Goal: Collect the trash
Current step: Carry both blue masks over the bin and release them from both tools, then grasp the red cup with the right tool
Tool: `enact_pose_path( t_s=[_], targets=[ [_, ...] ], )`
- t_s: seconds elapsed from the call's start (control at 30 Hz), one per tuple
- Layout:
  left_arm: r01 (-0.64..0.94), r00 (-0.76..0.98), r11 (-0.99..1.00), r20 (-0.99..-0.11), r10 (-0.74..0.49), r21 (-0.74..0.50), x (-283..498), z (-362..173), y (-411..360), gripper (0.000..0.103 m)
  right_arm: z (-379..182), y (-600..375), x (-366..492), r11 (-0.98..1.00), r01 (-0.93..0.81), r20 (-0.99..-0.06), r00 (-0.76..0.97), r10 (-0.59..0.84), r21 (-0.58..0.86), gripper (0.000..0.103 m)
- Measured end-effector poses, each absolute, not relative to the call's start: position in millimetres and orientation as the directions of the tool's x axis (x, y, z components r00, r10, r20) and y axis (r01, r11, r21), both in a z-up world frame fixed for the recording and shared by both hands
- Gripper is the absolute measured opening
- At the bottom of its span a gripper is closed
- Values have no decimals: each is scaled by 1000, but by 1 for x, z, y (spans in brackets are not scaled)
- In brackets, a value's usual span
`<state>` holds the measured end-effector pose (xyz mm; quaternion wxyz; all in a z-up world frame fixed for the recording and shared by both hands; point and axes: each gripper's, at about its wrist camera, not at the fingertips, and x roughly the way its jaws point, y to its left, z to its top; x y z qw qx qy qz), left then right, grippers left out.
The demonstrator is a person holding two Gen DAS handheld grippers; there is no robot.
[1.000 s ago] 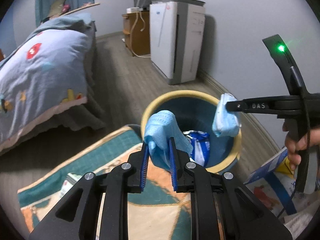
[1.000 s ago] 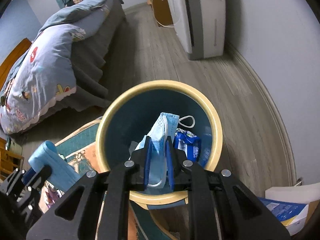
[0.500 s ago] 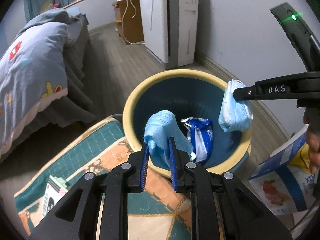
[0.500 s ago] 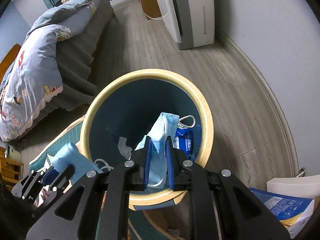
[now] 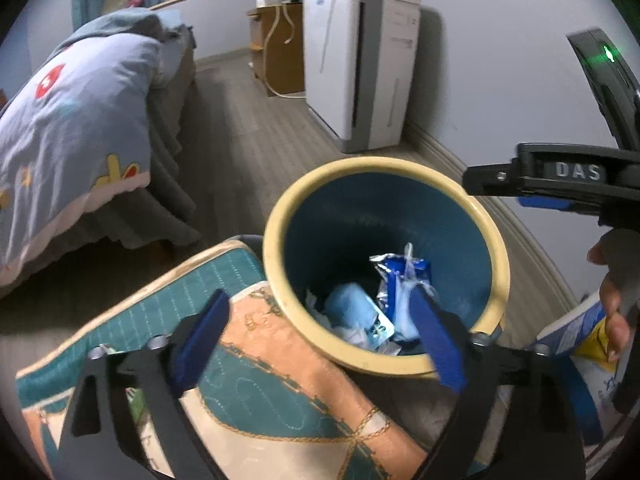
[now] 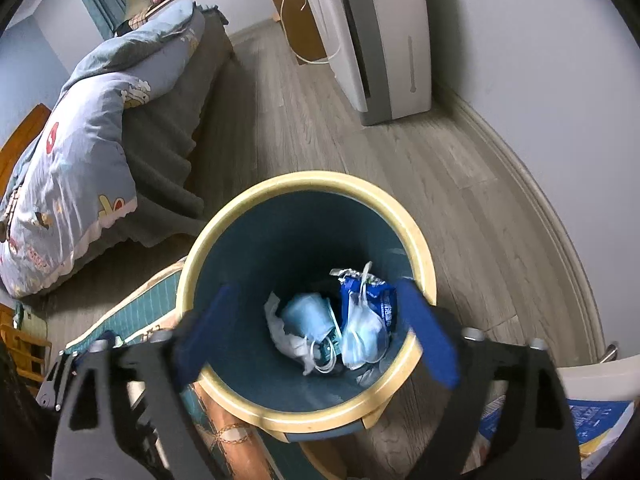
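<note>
A bin with a yellow rim (image 5: 276,248) and a blue inside stands on the wooden floor, its rim (image 6: 312,180) also in the right wrist view. At its bottom lie a light blue face mask (image 6: 308,314), a second mask (image 6: 362,338), a blue wrapper (image 6: 382,300) and crumpled white paper. In the left wrist view one mask (image 5: 350,308) and the wrapper (image 5: 404,276) show. My left gripper (image 5: 318,298) hangs over the bin's near edge; its jaws are opening with nothing between them. My right gripper (image 6: 316,290) is above the bin mouth, jaws opening and empty too.
A patterned teal and orange rug (image 5: 248,380) lies against the bin's near side. A bed with a blue quilt (image 5: 80,128) is at the left, a white air purifier (image 5: 360,64) by the wall behind. A printed bag (image 6: 592,416) sits at the right, beside a hand (image 5: 612,312).
Both grippers have opened wide and let go of their face masks, which now lie at the bottom of the bin. The left gripper has sunk closer over the bin.
</note>
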<state>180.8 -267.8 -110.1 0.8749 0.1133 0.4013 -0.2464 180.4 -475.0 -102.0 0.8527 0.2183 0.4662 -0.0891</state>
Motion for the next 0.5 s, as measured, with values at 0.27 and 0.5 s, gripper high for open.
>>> enact_pose_path(
  t_s=[0.27, 0.5],
  targets=[
    [471, 587, 882, -755, -293, 24, 176, -93, -240, 96, -88, -462, 182, 906, 334, -835, 549, 37, 259, 97],
    [427, 636, 902, -730, -250, 63, 156, -52, -191, 96, -67, -435, 180, 932, 274, -821, 570, 41, 236, 97]
  ],
)
